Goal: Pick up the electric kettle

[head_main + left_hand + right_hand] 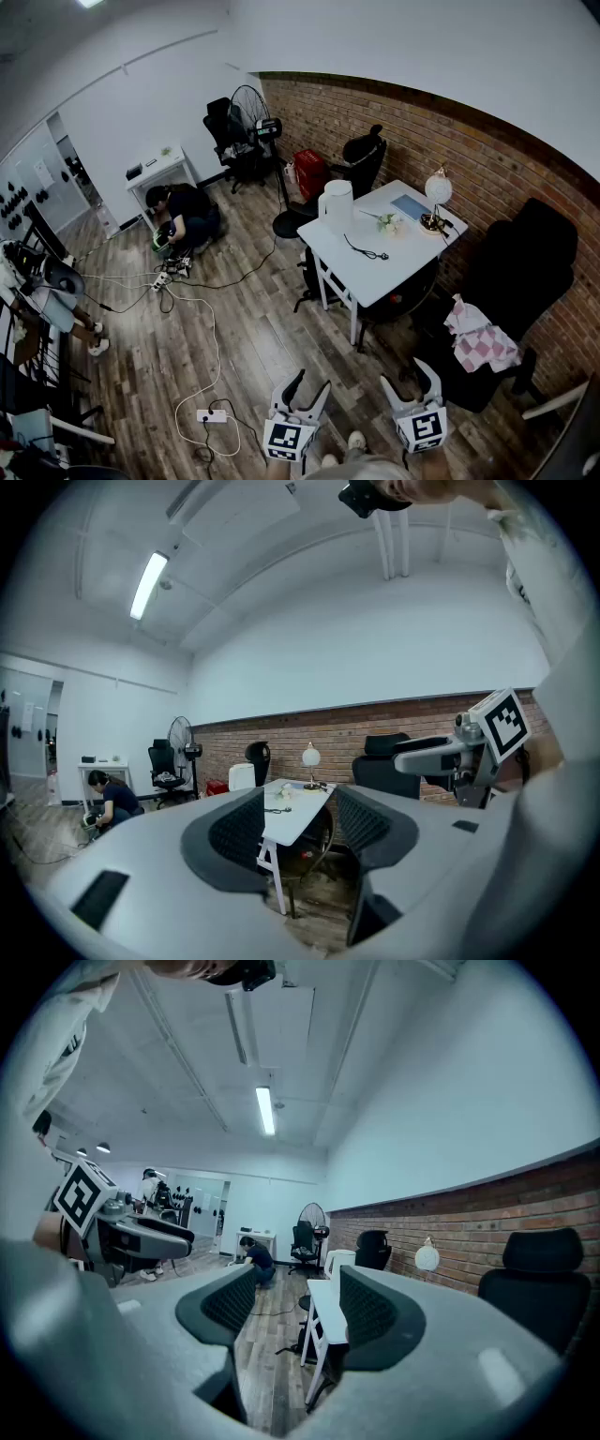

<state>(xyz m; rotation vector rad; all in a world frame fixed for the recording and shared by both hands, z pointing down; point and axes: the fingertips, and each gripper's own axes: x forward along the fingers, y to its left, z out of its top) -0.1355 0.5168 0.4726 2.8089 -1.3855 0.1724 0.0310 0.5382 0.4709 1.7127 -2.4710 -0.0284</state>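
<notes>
The white electric kettle (336,206) stands upright at the far left corner of a white table (403,258) across the room. It also shows small and distant as the kettle (242,776) in the left gripper view and the kettle (338,1264) in the right gripper view. My left gripper (302,386) and right gripper (412,373) hang side by side at the bottom of the head view, well short of the table. Both point roughly level toward it. The left gripper (300,822) and right gripper (298,1302) each show a gap between the jaws with nothing in it.
On the table lie a black cord (366,251), a small flower bunch (388,223) and a globe lamp (437,192). A black chair with a pink checked cloth (483,342) stands at the right. A power strip (211,415) and cables cross the wood floor; a person (187,214) crouches far left.
</notes>
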